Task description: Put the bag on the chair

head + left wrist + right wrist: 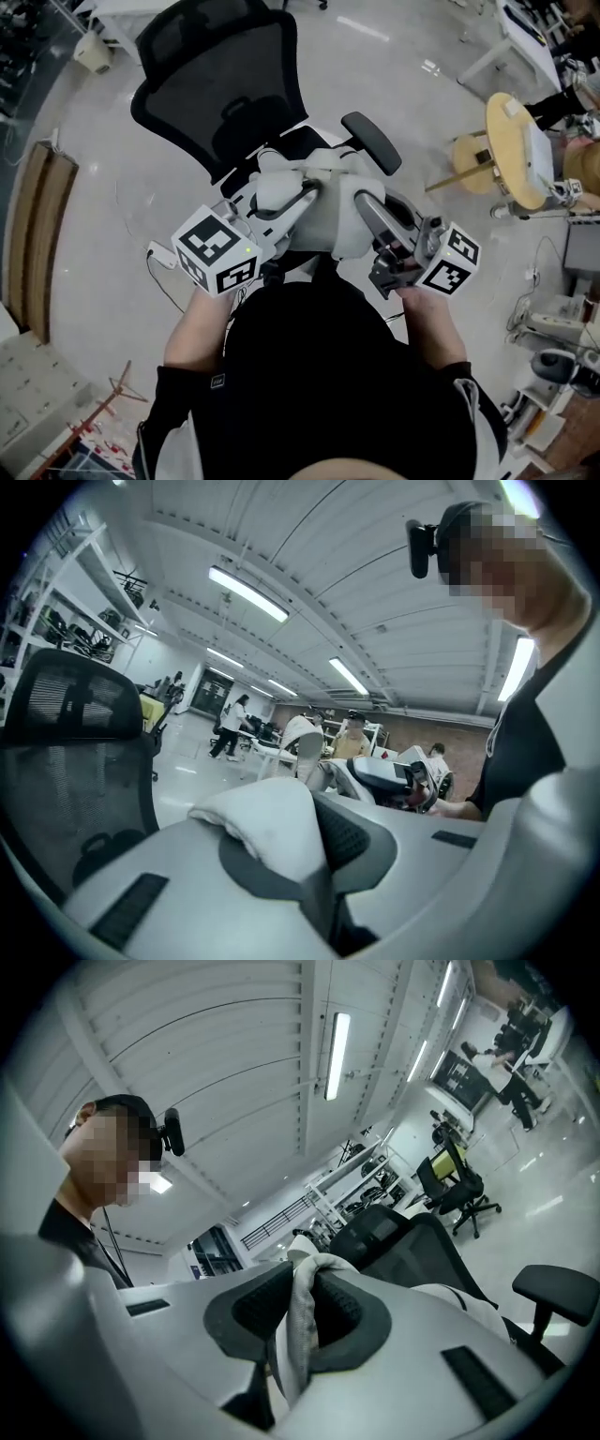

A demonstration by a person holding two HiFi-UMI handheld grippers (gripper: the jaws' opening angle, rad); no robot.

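Your black top (309,375) fills the bottom of the head view, with your forearms reaching out either side of it. Both grippers are on the white soft fabric bag (328,211). The left gripper (309,194) has its jaws pinched right down on a fold of the cloth. The right gripper (364,204) is clamped on a bunched strip of it, jaws only narrowly apart. The bag sits between them over the seat of the black mesh-backed office chair (225,75), in front of the backrest and just beside the padded black armrest (372,141). Can't tell if its bottom touches the seat, tbh. Pale glossy floor (94,234) all around.
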